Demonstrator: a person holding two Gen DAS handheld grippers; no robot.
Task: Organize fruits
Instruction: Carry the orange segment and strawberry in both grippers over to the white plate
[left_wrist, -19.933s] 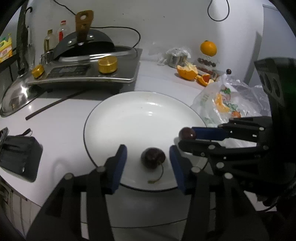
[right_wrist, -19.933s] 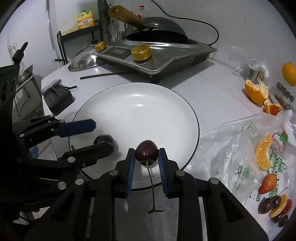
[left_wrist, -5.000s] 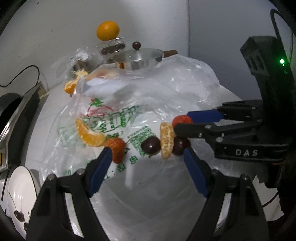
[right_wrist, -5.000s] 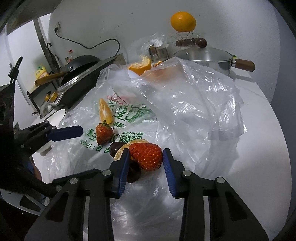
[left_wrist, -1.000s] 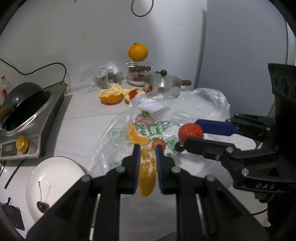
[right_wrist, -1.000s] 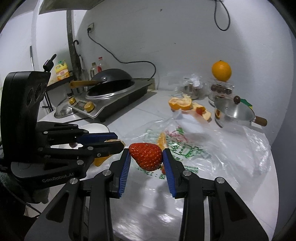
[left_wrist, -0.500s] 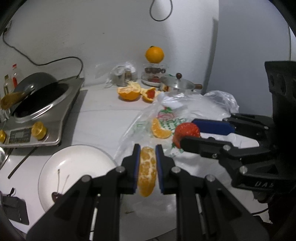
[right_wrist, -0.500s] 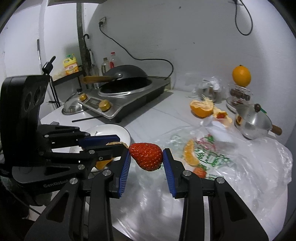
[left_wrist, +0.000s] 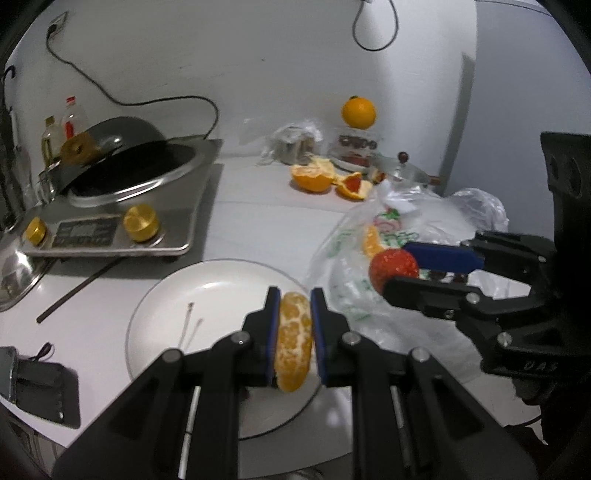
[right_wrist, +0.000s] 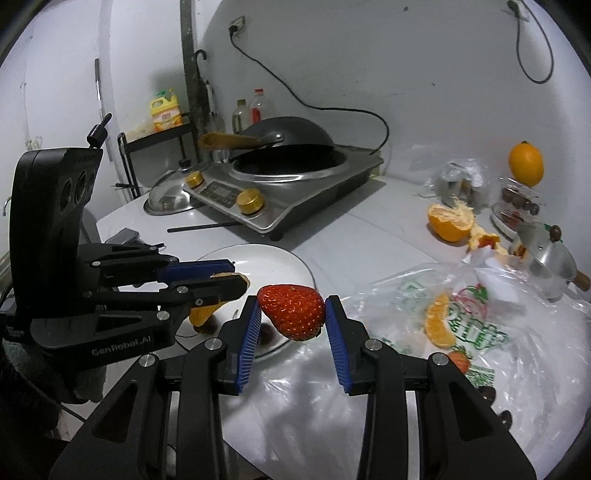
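Note:
My left gripper is shut on a peeled orange segment and hangs over the right part of the white plate. Two cherry stems lie on the plate; the cherries are mostly hidden behind my fingers. My right gripper is shut on a red strawberry, just right of the plate and above the edge of the plastic bag. In the left wrist view the strawberry shows at the right. On the bag lie another orange segment and a strawberry.
An induction cooker with a black wok stands at the back left, a chopstick in front of it. A dark pouch lies at the table's front left edge. Peeled orange halves, a whole orange and a small steel pot stand at the back right.
Both grippers have moved left from the plastic bag toward the plate, each still gripping its fruit. The plate now lies directly under the left gripper.

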